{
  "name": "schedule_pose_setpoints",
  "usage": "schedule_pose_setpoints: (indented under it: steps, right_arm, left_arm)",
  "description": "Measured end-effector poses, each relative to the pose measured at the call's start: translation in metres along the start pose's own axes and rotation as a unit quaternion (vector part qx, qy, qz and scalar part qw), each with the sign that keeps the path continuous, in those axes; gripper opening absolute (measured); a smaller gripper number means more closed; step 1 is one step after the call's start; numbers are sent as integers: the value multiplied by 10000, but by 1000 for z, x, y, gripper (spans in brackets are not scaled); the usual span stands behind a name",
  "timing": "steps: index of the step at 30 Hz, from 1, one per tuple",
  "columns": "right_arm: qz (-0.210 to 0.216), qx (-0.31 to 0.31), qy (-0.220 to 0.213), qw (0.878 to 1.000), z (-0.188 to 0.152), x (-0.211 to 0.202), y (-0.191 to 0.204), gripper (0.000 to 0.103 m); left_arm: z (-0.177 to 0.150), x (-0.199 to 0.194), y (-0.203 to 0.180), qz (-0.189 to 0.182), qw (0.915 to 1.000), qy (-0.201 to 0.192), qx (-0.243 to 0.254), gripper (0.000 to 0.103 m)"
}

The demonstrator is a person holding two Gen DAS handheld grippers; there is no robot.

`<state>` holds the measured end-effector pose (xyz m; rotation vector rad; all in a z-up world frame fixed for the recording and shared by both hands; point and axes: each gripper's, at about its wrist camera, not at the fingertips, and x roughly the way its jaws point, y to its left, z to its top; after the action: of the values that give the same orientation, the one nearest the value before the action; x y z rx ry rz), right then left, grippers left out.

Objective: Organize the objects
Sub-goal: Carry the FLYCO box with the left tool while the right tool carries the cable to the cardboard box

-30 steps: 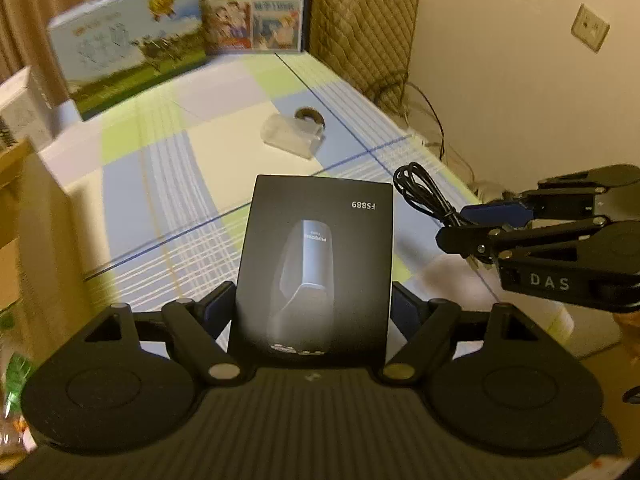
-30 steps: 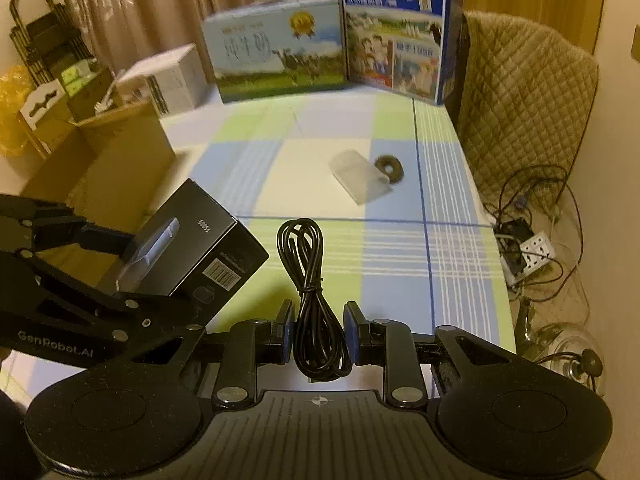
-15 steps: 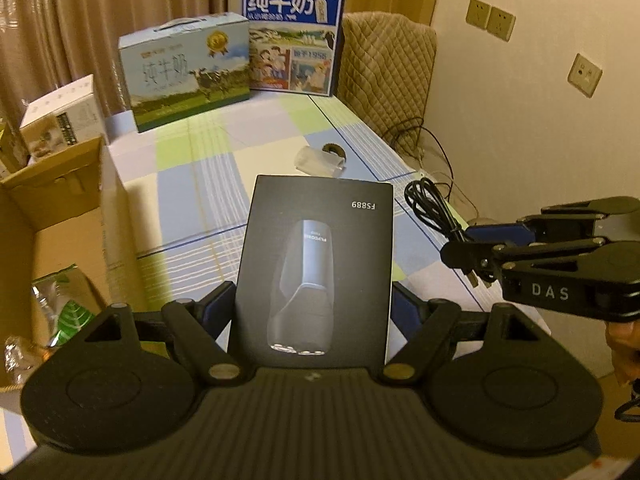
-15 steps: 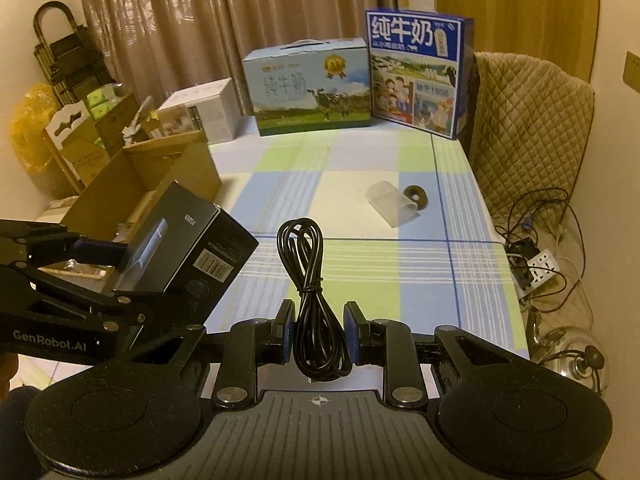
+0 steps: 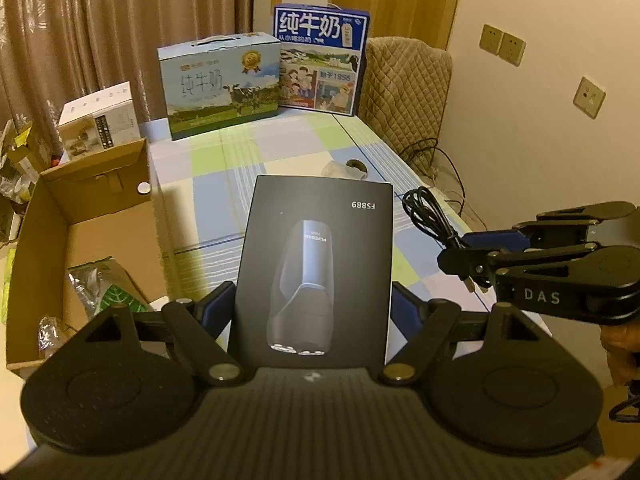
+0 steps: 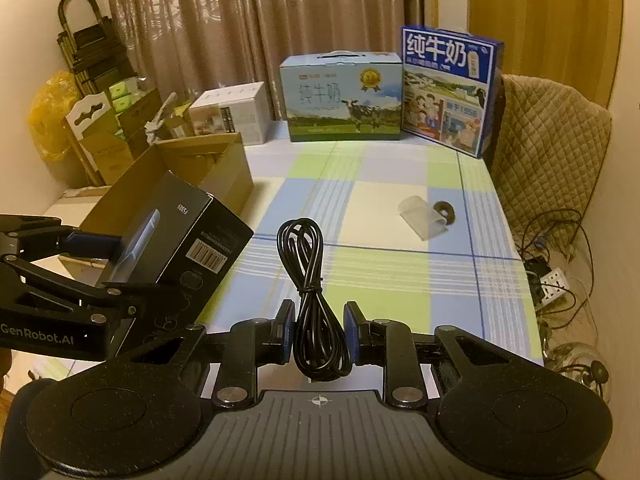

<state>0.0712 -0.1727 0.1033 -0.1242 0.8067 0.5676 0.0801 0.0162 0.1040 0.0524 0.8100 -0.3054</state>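
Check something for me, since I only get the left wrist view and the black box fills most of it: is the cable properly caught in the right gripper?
Observer: Yes. The right gripper is shut on the black cable, with its pads pinching the lower loops of the bundle.
Operator: Is the bundle tied?
Observer: Yes, a tie cinches it around the middle.
Operator: What lies on the table behind the black box?
Observer: A clear plastic piece lies against a dark ring, both on the checked cloth.
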Motion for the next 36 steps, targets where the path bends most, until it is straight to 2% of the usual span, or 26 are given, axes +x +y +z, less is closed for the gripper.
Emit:
schedule_pose_setpoints:
  steps: [15, 36]
  right_arm:
    - [252, -185, -21, 9995, 5, 6, 38, 23]
    - [775, -619, 72, 9950, 9, 34, 115, 22]
  left_arm:
    - [-18, -30, 33, 138, 9995, -109, -276, 77]
    - [-64, -81, 113, 772, 9923, -170, -954, 77]
